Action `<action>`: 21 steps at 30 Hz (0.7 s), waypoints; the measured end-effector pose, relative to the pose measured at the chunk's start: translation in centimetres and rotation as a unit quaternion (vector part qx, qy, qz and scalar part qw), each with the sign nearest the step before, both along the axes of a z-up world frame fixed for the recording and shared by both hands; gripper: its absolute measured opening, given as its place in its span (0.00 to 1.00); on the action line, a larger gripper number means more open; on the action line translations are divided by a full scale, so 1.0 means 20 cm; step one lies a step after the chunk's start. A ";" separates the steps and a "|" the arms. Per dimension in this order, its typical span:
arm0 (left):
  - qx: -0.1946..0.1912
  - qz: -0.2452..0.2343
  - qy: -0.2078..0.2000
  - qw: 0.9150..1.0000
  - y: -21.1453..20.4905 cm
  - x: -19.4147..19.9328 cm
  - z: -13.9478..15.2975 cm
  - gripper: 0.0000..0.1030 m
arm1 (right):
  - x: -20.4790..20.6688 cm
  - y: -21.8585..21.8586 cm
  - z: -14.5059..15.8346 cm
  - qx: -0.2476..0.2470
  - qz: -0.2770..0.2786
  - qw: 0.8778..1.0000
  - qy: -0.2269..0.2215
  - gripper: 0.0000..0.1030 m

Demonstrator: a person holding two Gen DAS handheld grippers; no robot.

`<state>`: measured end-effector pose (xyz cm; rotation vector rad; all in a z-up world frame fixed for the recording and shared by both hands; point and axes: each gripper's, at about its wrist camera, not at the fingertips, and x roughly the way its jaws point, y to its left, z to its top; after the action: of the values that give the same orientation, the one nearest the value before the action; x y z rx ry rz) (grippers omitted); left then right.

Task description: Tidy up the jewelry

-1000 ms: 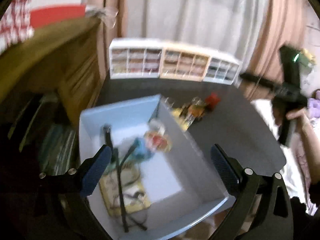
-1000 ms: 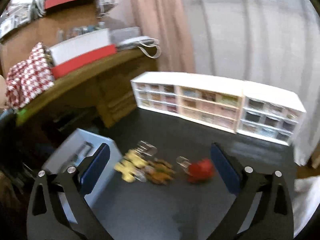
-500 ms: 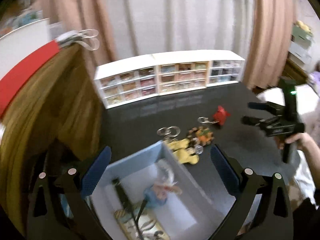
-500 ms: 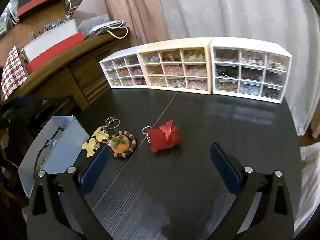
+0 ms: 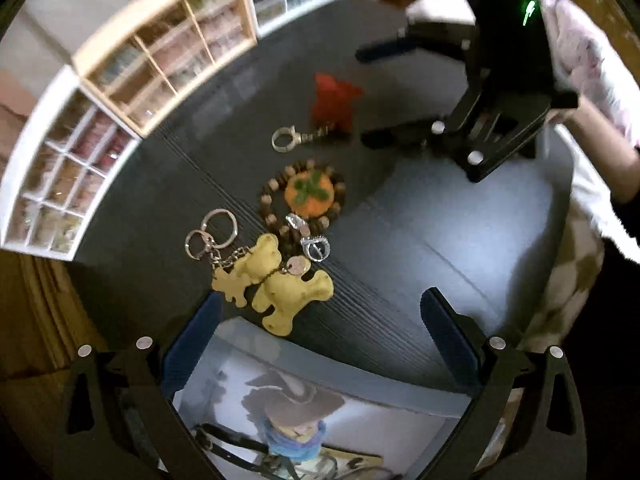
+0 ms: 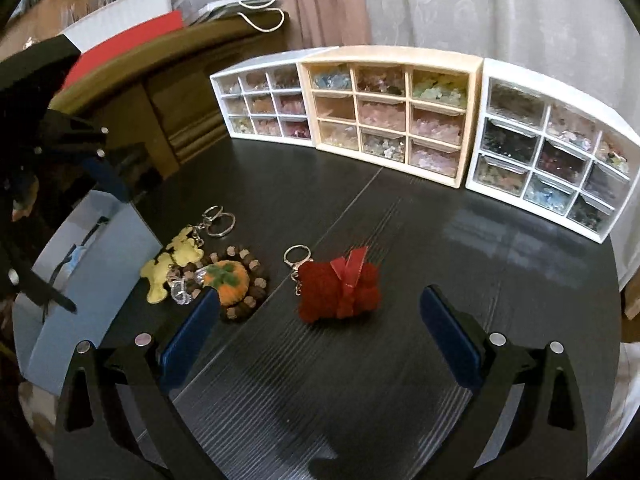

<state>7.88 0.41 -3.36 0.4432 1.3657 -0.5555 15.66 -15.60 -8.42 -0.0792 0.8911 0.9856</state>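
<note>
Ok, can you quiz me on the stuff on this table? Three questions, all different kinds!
1. True or false: the right gripper is holding the red keychain.
2. How many drawer cabinets stand in a row at the back of the table?
3. Which keychain lies closest to the blue box? A) red keychain B) yellow bear keychain C) orange pumpkin keychain

Key:
1. False; its fingers are wide apart and the keychain lies on the table ahead.
2. Three: white, beige, white.
3. B

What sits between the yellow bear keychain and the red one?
The orange pumpkin charm ringed by wooden beads, between yellow bears and red keychain; both wrist views show it.
</note>
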 end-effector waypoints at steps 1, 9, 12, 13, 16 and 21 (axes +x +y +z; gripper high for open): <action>0.004 0.001 0.010 1.000 -0.01 0.02 -0.02 0.96 | 0.01 0.01 -0.01 -0.001 0.000 1.000 0.002 0.93; 0.024 0.020 0.085 0.996 -0.03 0.15 -0.17 0.96 | 0.07 0.04 -0.04 -0.009 -0.006 1.000 0.014 0.93; 0.036 0.018 0.100 0.994 -0.03 0.16 -0.20 0.96 | 0.10 0.06 -0.06 -0.019 -0.015 1.000 0.018 0.93; 0.041 0.024 0.109 0.993 -0.02 0.17 -0.22 0.96 | 0.11 0.06 -0.06 -0.022 -0.017 0.999 0.020 0.93; 0.058 0.038 0.101 0.992 0.00 0.17 -0.26 0.93 | 0.12 0.07 -0.07 -0.028 -0.019 0.999 0.023 0.93; 0.087 0.050 0.111 0.989 0.03 0.16 -0.32 0.88 | 0.12 0.10 -0.09 -0.047 -0.017 0.999 0.019 0.90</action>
<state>11.18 0.99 -9.81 0.4598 1.6493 -0.4136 17.96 -13.62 -10.15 -0.1241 0.9713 0.9156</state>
